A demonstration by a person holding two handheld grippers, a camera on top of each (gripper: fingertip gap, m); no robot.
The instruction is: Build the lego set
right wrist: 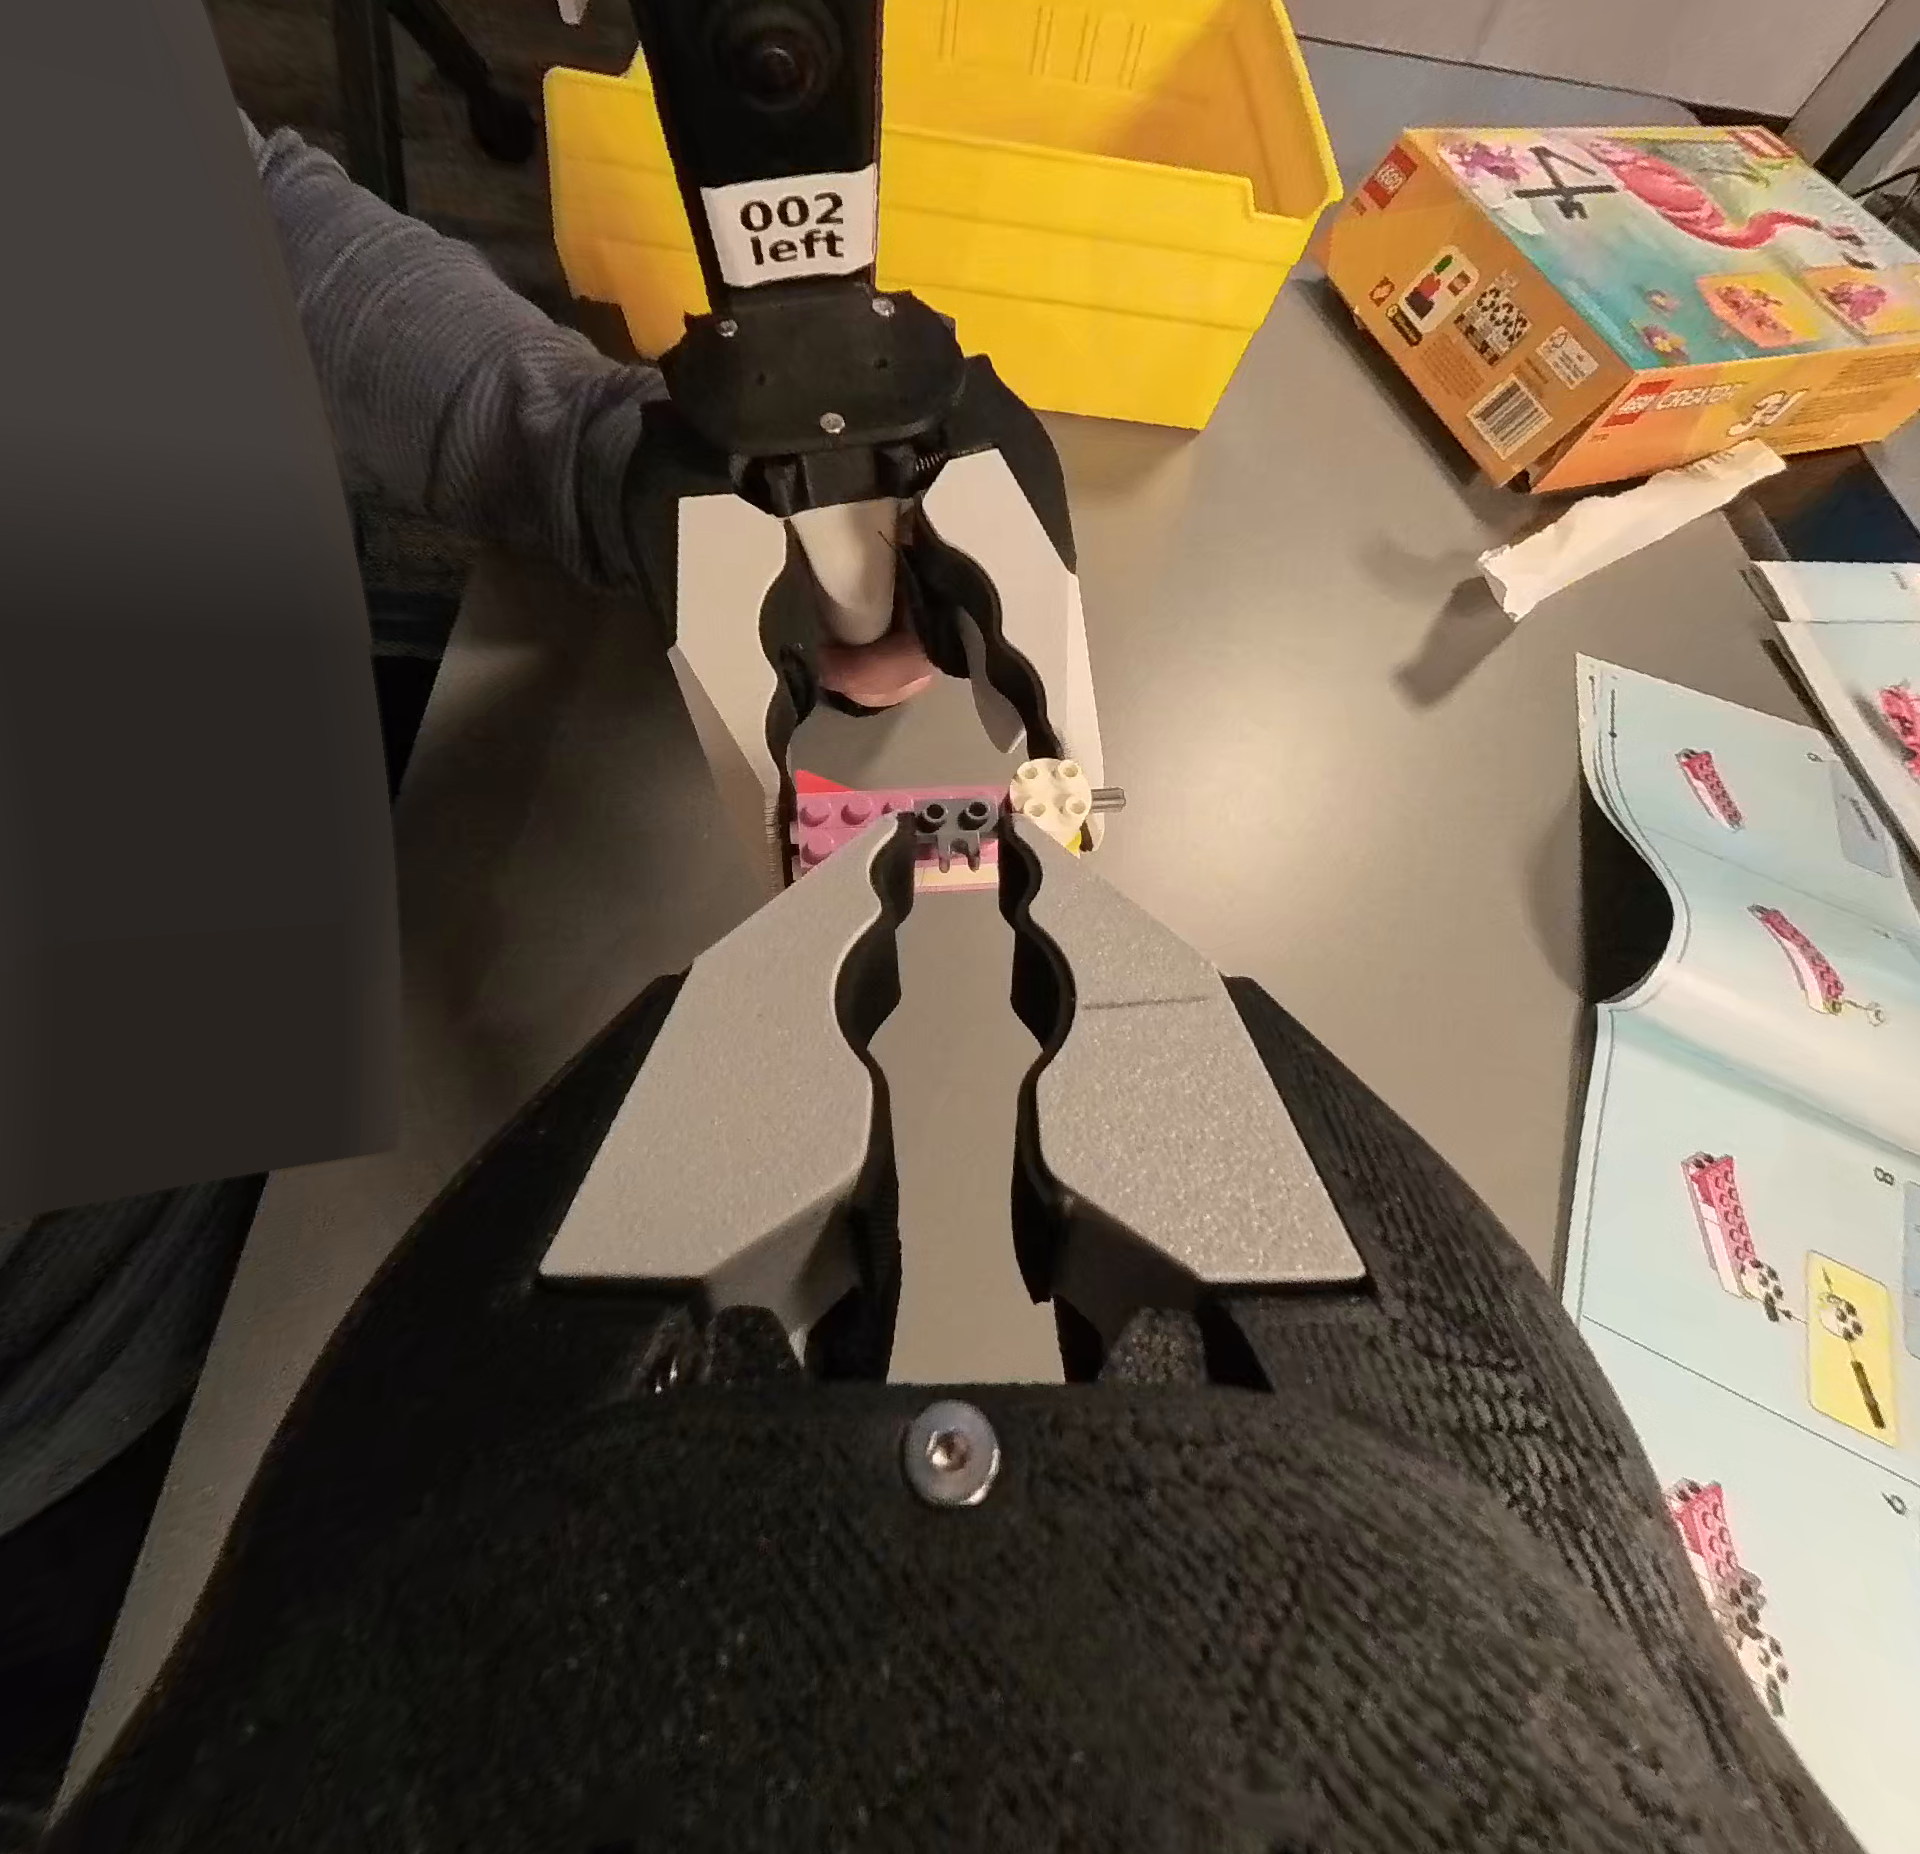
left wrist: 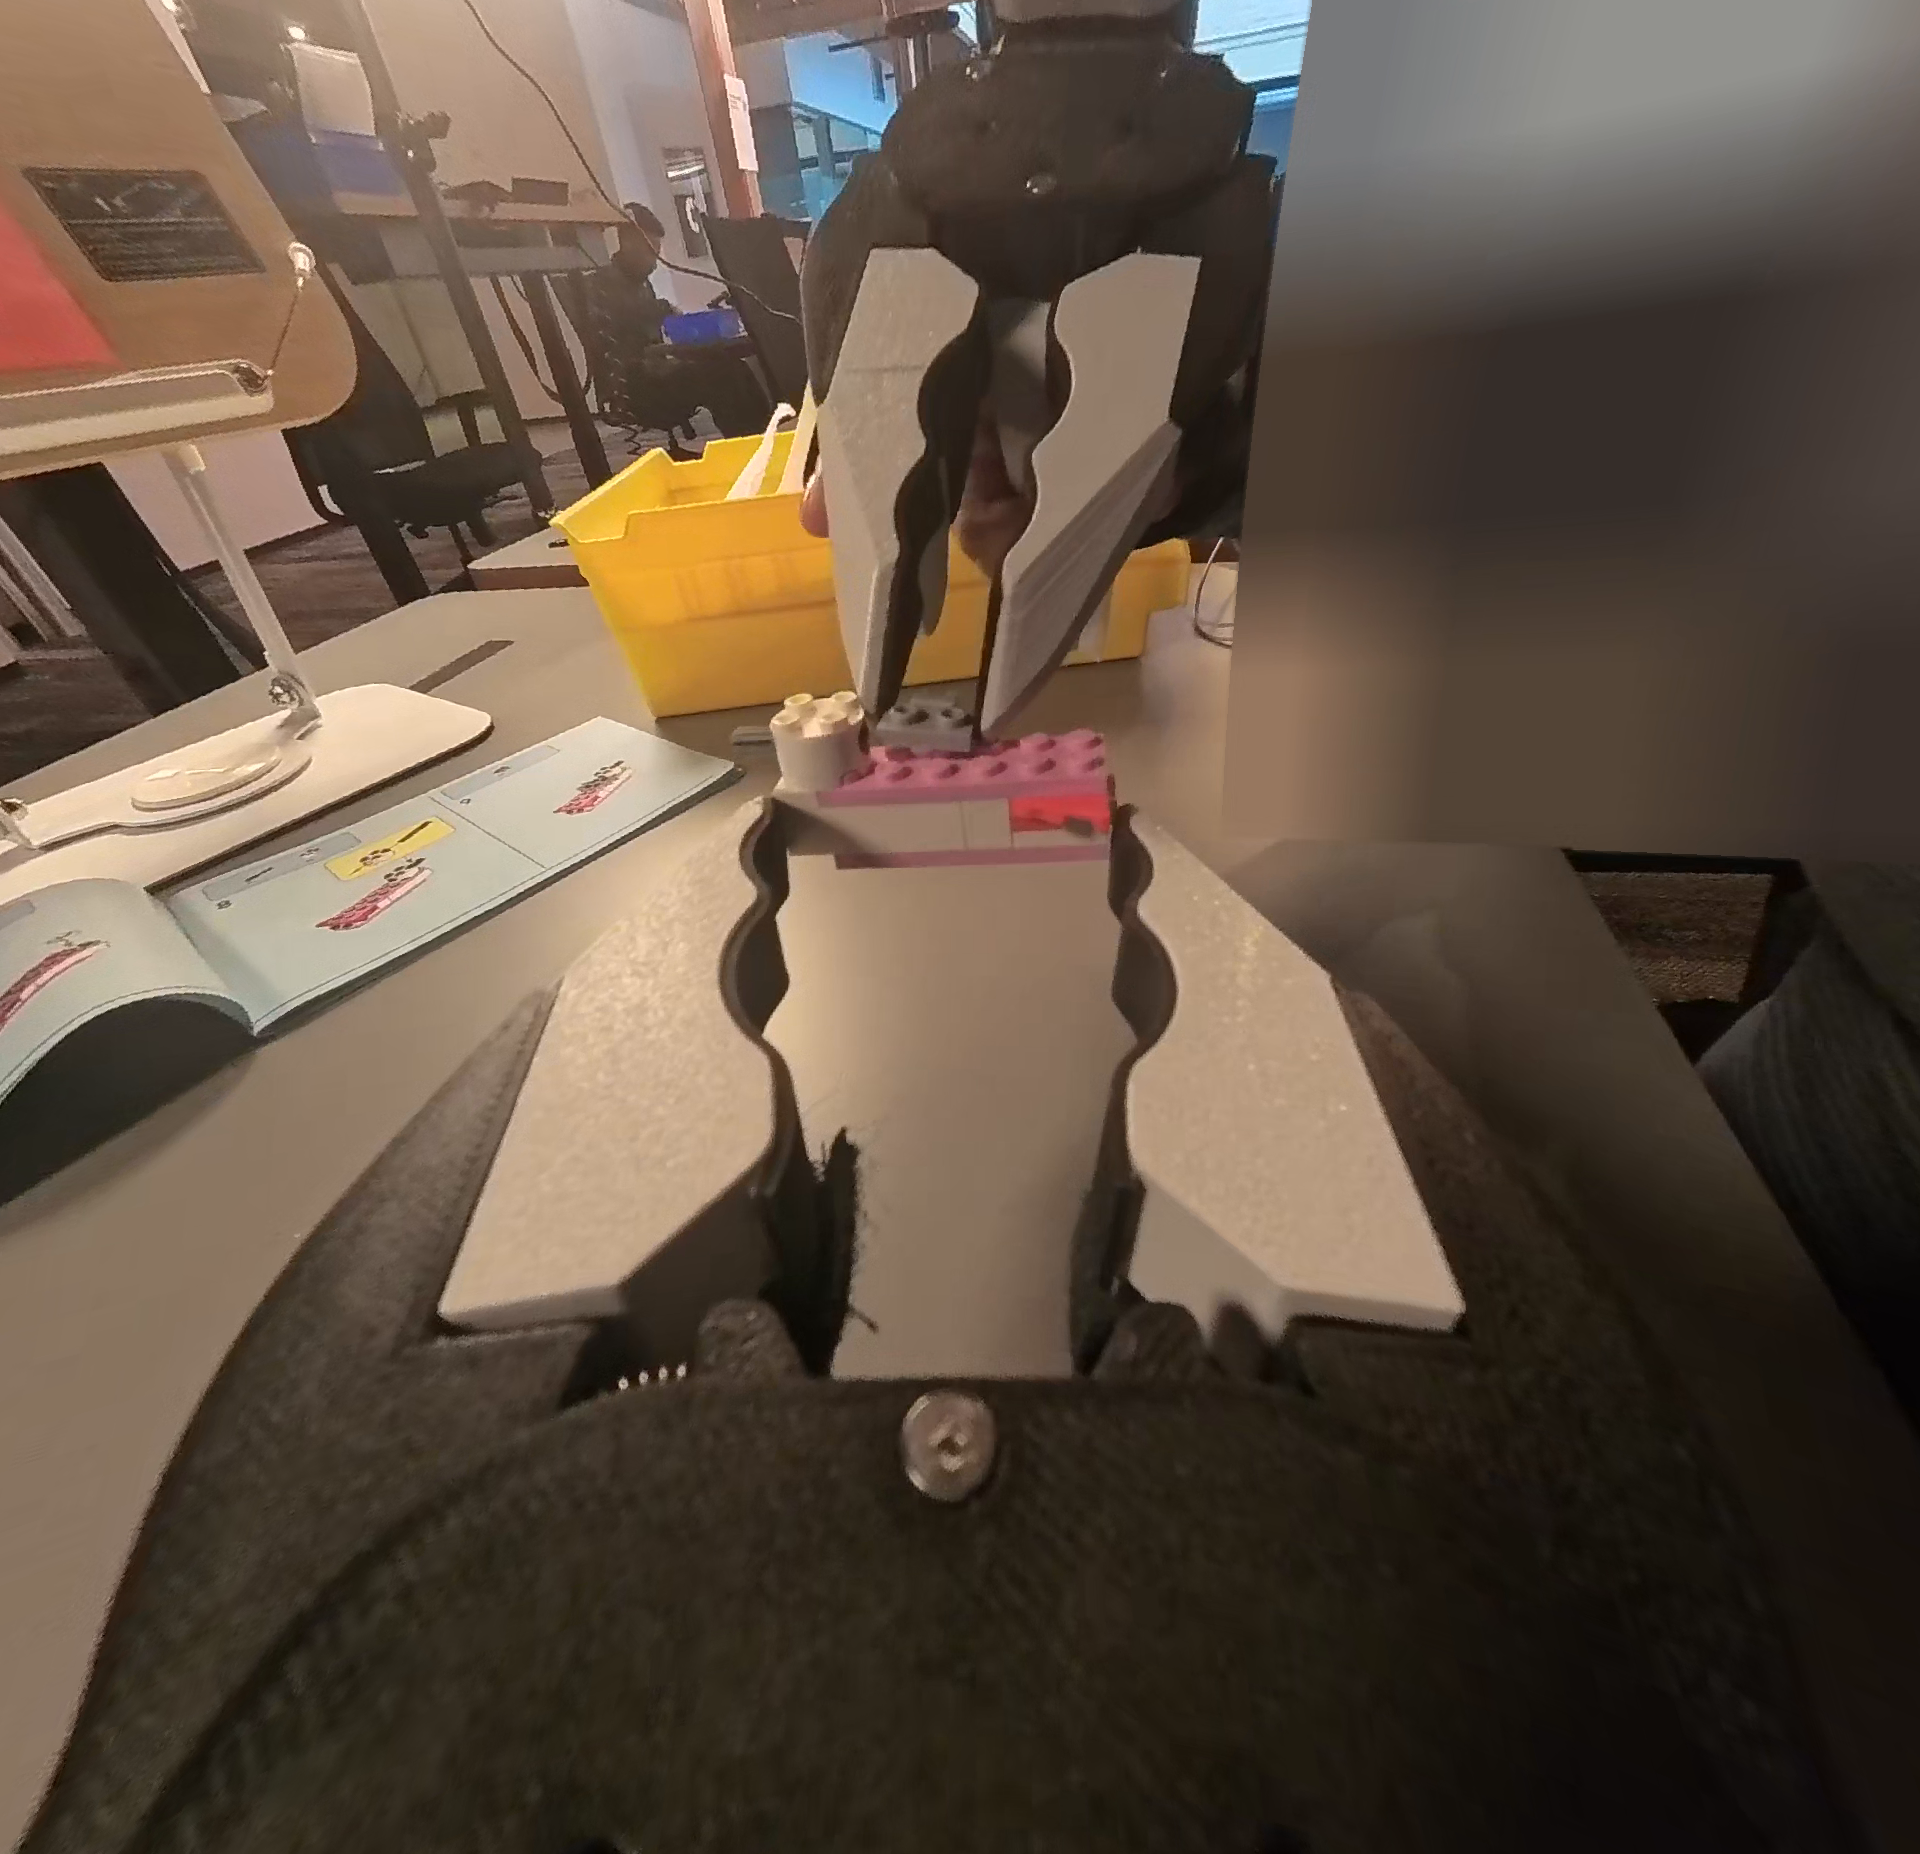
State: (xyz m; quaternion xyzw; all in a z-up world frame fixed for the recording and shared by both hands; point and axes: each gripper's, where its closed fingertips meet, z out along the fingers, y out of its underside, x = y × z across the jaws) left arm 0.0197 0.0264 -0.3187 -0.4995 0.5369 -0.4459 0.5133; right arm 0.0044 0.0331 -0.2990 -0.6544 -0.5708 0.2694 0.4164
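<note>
Left tongs, wide apart, clamp the pink brick block by its ends at frame centre, above the counter. Right tongs, nearly closed, pinch a small grey piece on top, beside a white round brick.

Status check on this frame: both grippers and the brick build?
Left gripper clamps pink brick build. Right gripper pinches small grey piece on top. White round brick crowds it.

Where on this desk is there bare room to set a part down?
Free: the table between yellow bin, toy box and instruction booklet. Crowded: the middle, where both tongs meet at the pink brick model.
</note>
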